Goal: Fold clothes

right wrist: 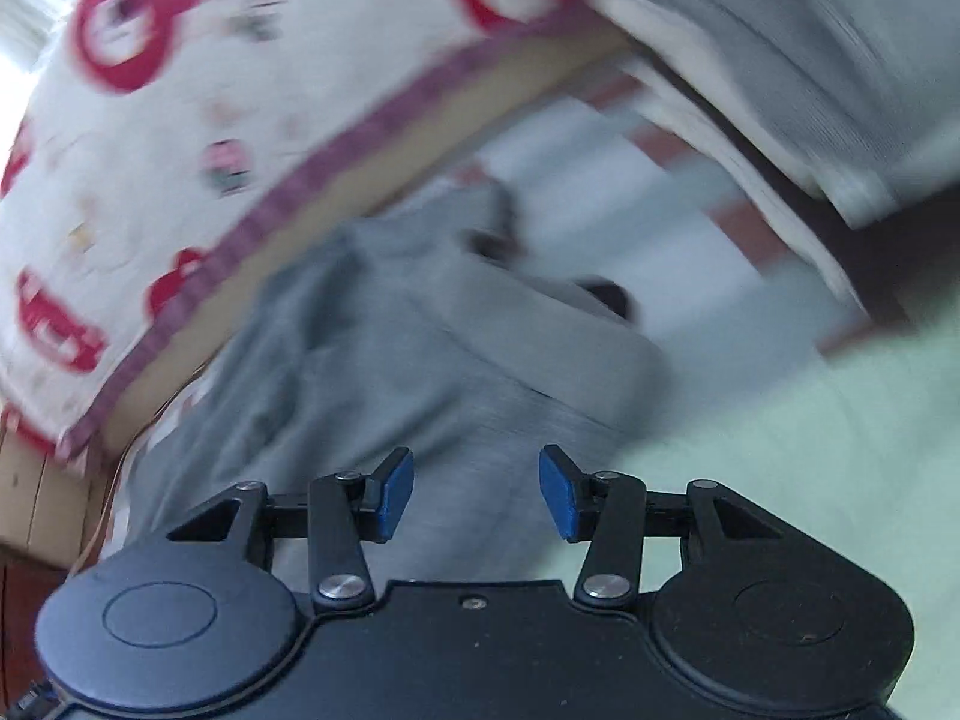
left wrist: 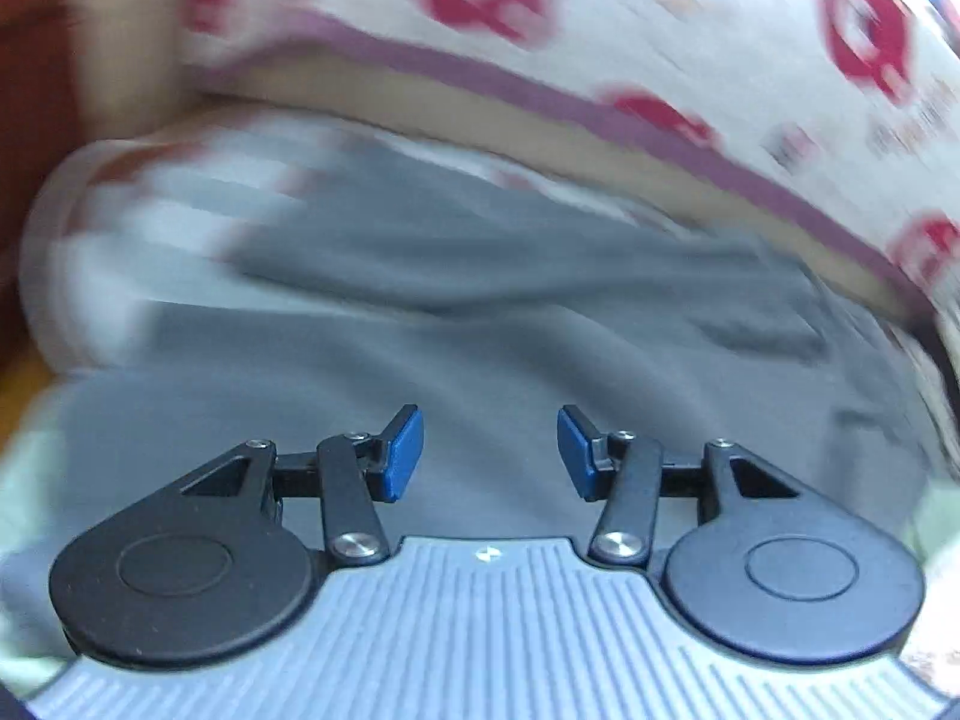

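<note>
Crumpled grey knit garment [left wrist: 456, 324] lies bunched on pale green sheet [right wrist: 810, 420] – both frames blurred. Left gripper [left wrist: 491, 455] & right gripper [right wrist: 477, 492]: blue pads apart, nothing held, poised above cloth, prob. for grabbing an edge.

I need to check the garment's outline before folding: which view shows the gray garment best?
The right wrist view: the gray garment shows its crumpled outline and right edge against the pale green surface. The left wrist view shows only a blurred gray expanse filling the frame.

Bedroom; cartoon-print quilt [left wrist: 690, 42] on bed
</note>
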Available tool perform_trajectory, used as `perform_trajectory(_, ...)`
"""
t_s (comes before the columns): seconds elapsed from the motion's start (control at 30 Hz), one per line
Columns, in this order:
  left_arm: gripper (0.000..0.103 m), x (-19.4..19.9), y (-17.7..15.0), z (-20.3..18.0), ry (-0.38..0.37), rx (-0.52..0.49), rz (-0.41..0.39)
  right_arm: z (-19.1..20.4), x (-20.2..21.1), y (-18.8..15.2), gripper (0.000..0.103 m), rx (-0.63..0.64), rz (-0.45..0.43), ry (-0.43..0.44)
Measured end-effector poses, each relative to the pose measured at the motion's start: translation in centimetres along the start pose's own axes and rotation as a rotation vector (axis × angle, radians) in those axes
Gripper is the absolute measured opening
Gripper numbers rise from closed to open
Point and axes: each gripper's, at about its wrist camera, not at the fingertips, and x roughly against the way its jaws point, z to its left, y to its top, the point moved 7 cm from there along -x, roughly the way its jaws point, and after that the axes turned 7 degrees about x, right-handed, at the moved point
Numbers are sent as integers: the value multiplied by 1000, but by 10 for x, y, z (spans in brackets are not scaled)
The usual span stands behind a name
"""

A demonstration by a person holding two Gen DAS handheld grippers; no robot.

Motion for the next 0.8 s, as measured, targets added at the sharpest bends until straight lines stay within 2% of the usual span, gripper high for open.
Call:
perform_trajectory(0.1, 49, -49, -12, -52, -55, -136, 58, -37, -17, -17, 54, -79, -9, 9)
perform_trajectory(0.23, 49, -93, -22, -92, -79, -196, 120, -50, -43, -23, 57, -112, -38, 25)
perform_trajectory(0.3, 49, -101, -31, -99, -80, -189, 138, -54, -55, -22, 64, -115, -60, 30)
perform_trajectory(0.37, 49, -104, -40, -102, -75, -196, 157, -51, -66, -12, 73, -108, -117, 29)
perform_trajectory(0.4, 49, -104, -45, -103, -71, -204, 165, -50, -70, -6, 73, -103, -151, 28)
perform_trajectory(0.43, 49, -104, -48, -103, -65, -214, 169, -47, -76, -3, 75, -71, -149, 25)
perform_trajectory(0.47, 49, -104, -48, -102, -53, -226, 159, -43, -81, 1, 59, -37, -146, 22)
perform_trajectory(0.5, 49, -103, -45, -98, -33, -236, 140, -35, -86, 3, 13, 42, -125, 22)
perform_trajectory(0.57, 49, -100, -39, -90, 3, -248, 104, -20, -85, 11, 12, 150, -108, 8)
perform_trajectory(0.67, 49, -88, -31, -76, -3, -193, 96, 26, -12, 37, 9, 231, -308, 25)
perform_trajectory(0.73, 49, -83, -32, -68, -1, -178, 106, 12, -1, 33, 8, 254, -306, -69)
perform_trajectory(0.8, 51, -83, -44, -62, -3, -177, 154, -2, 11, 30, 8, 276, -304, -163)
